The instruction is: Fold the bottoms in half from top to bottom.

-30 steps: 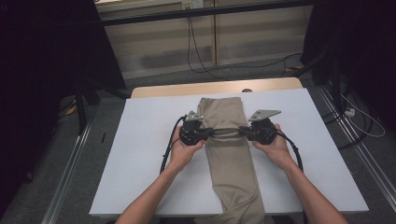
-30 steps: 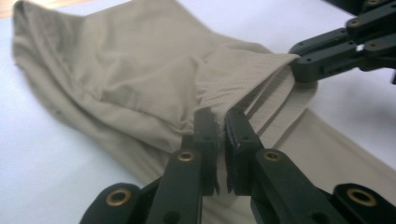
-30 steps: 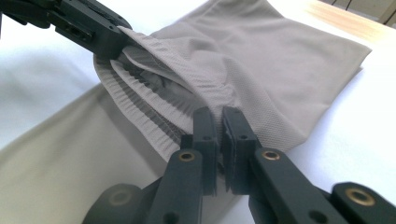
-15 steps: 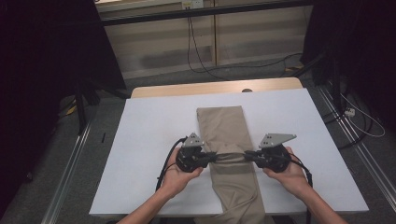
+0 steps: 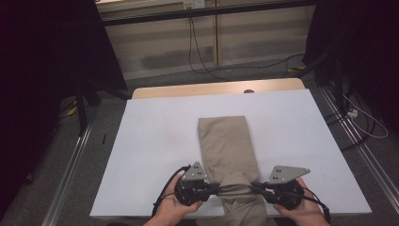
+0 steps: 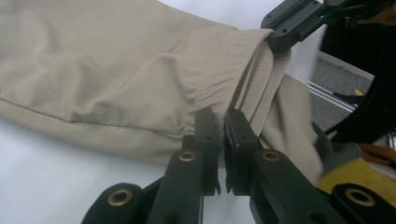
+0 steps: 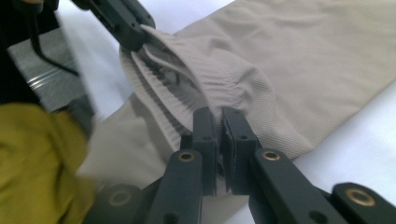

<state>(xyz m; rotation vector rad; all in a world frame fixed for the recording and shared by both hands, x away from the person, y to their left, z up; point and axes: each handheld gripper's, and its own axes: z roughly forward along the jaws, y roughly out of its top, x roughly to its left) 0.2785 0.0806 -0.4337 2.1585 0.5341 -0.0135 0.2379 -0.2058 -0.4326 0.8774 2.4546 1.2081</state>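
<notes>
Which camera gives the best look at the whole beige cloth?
The high view: the cloth lies lengthwise on the white table, its near end bunched. Both gripper views show close-ups of that gathered edge pinched in the fingers.

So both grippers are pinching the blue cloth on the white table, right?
Not quite: the cloth is tan, not blue, as the high view shows. Both the left gripper and the right gripper do pinch it, on the white table.

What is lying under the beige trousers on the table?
Under the beige trousers lies the white table cover, bare around them. Whether anything else lies beneath the cloth cannot be seen. The left gripper and right gripper pinch the bunched near end.
</notes>
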